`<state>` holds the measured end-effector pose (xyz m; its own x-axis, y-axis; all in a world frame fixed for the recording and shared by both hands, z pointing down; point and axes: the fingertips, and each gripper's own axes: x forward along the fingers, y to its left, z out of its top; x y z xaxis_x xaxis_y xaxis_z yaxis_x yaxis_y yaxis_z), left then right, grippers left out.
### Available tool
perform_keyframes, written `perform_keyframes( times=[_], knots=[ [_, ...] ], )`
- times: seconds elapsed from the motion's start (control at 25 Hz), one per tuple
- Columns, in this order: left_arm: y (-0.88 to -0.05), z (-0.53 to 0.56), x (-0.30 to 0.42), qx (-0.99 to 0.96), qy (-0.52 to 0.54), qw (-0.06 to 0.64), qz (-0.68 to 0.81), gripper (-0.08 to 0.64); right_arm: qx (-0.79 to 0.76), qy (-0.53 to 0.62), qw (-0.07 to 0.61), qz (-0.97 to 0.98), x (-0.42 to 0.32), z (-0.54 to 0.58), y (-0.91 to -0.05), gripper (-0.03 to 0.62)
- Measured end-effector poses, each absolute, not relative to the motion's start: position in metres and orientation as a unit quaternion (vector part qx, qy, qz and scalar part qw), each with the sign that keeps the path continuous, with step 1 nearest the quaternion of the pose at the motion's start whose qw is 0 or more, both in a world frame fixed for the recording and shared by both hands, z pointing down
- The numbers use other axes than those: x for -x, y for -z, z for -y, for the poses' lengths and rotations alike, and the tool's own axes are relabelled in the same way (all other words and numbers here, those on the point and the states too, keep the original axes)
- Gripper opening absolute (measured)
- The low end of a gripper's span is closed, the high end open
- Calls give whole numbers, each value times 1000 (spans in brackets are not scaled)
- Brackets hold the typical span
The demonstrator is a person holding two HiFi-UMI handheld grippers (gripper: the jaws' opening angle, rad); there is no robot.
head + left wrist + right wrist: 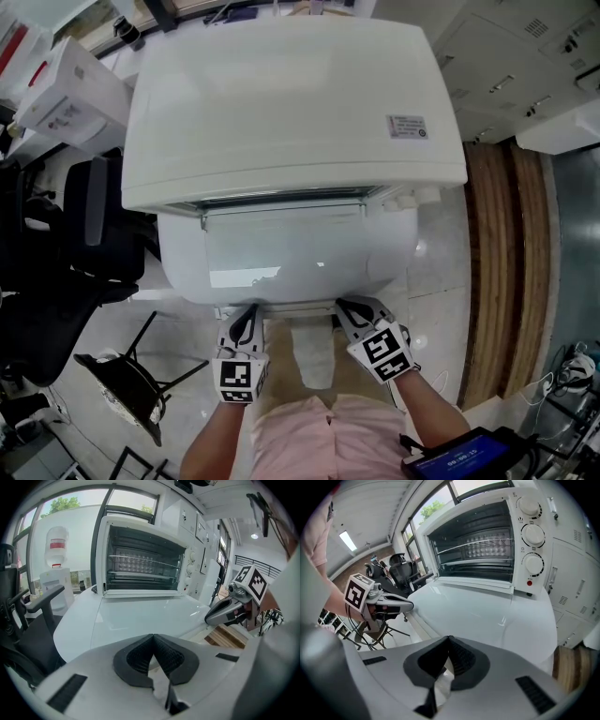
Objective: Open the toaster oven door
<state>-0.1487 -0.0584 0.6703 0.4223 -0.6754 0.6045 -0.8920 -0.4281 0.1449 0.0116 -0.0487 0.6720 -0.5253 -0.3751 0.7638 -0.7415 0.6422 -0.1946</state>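
The white toaster oven (291, 103) fills the head view, and its glass door (281, 253) lies folded down flat toward me. Through the opening I see the wire rack (145, 562) inside the cavity. My left gripper (246, 323) and right gripper (354, 311) sit side by side at the door's front edge, tips against it. In the left gripper view the left gripper (153, 639) has its pads meeting at the tip with nothing visibly between them. The right gripper (450, 641) looks the same over the door (473, 611). Three knobs (533, 534) line the oven's right side.
A black office chair (66, 253) and a black folding frame (127, 375) stand to the left. A wooden floor strip (506, 262) runs along the right, with white cabinets (506, 56) beyond. A water dispenser (56, 569) stands behind the table at left.
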Motion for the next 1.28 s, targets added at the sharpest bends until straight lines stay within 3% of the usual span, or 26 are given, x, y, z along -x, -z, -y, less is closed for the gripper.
perform_keyframes(
  times=[0.44,1.28],
  knots=[
    [-602,82,146,-822,-182,179,508,12,-360,-248,304,846,-11,68,-630,0],
    [-335,158,124,-814,8,-7,581,14,-441,-19,50,896,4,158,-343,6]
  ],
)
